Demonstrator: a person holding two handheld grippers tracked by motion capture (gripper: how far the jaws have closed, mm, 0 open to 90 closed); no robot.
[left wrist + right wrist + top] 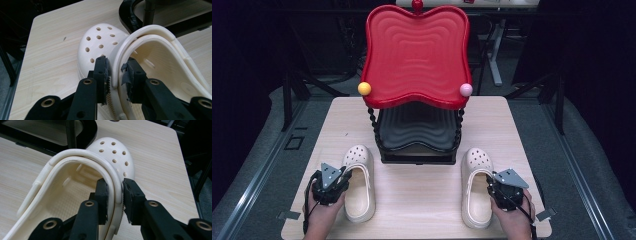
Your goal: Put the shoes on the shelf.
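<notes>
High view, table: a light wooden table point(422, 200) carries a two-tier stand at its far middle, with a red tray point(416, 50) above a black tray point(417, 131).
High view, left clog: my left gripper point(332, 181) sits at the outer side of the cream left clog point(360, 192), near the table's front-left corner, toe toward the stand.
High view, right clog: my right gripper point(498, 184) sits at the outer side of the cream right clog point(476, 197), near the front-right corner, toe also toward the stand.
High view, knobs: a yellow ball point(364, 88) and a pink ball point(466, 90) mark the red tray's near corners.
Left gripper view, jaws: my left gripper point(116, 72) is clamped on the left clog point(140, 55), one jaw outside the side wall and strap, one inside the opening. The black tray's base point(130, 12) lies just beyond the toe.
Right gripper view, jaws: my right gripper point(115, 192) is clamped on the right clog point(110, 162) the same way, wall and strap pinched between the jaws, with the table's right edge beyond it.
</notes>
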